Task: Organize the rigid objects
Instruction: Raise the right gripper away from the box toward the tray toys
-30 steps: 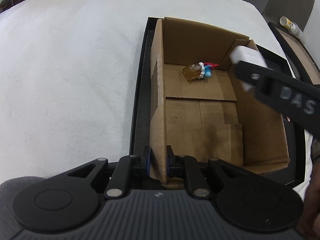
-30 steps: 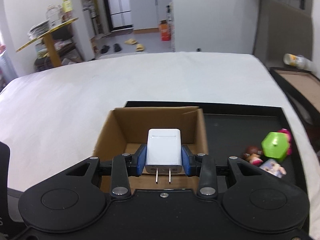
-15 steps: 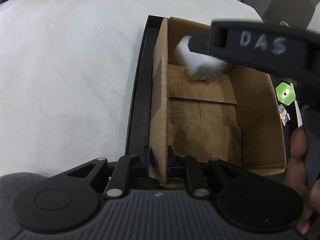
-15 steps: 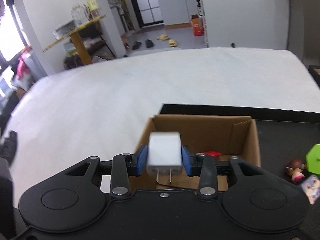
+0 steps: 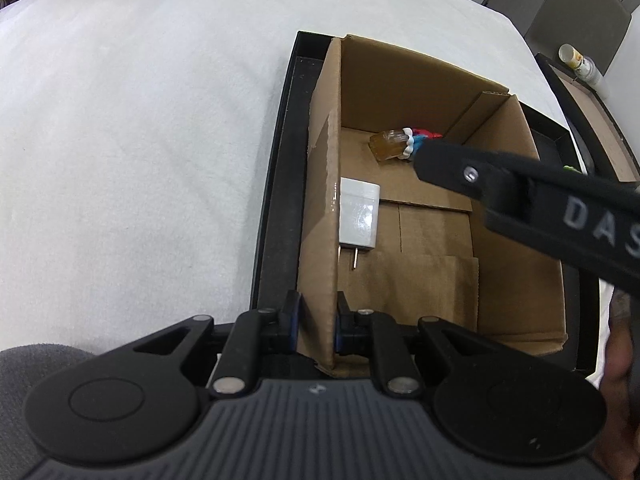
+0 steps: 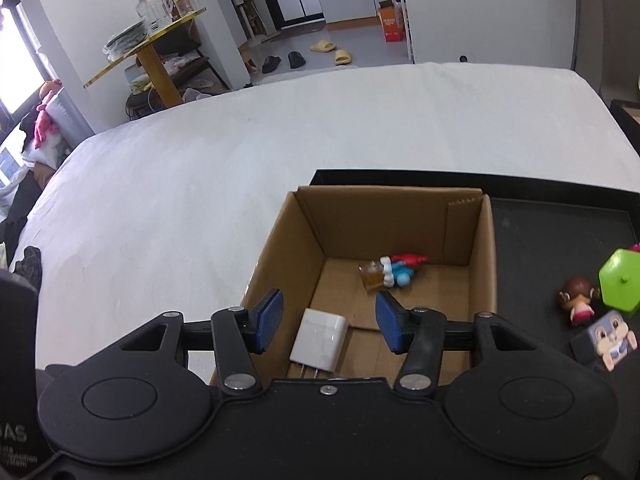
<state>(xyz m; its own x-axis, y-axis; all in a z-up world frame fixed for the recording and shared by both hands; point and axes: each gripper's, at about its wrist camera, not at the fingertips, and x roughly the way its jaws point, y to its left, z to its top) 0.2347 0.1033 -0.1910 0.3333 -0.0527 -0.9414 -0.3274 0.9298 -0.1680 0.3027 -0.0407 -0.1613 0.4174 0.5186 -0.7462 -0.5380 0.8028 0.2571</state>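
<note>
White cloth covers the counter (image 6: 280,152), where a cardboard box (image 5: 400,80) sits in a black tray (image 6: 560,232). Left gripper (image 5: 317,322) pinches the box's near wall; right gripper (image 6: 329,322) has just been opening its jaws — nothing between them — and the white charger (image 6: 320,338) lies on the box floor, near a small figurine (image 6: 390,274).

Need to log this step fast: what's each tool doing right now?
Left tool: shut on the cardboard box wall.
Right tool: open, jaws just opened; white charger lies in box.
</note>
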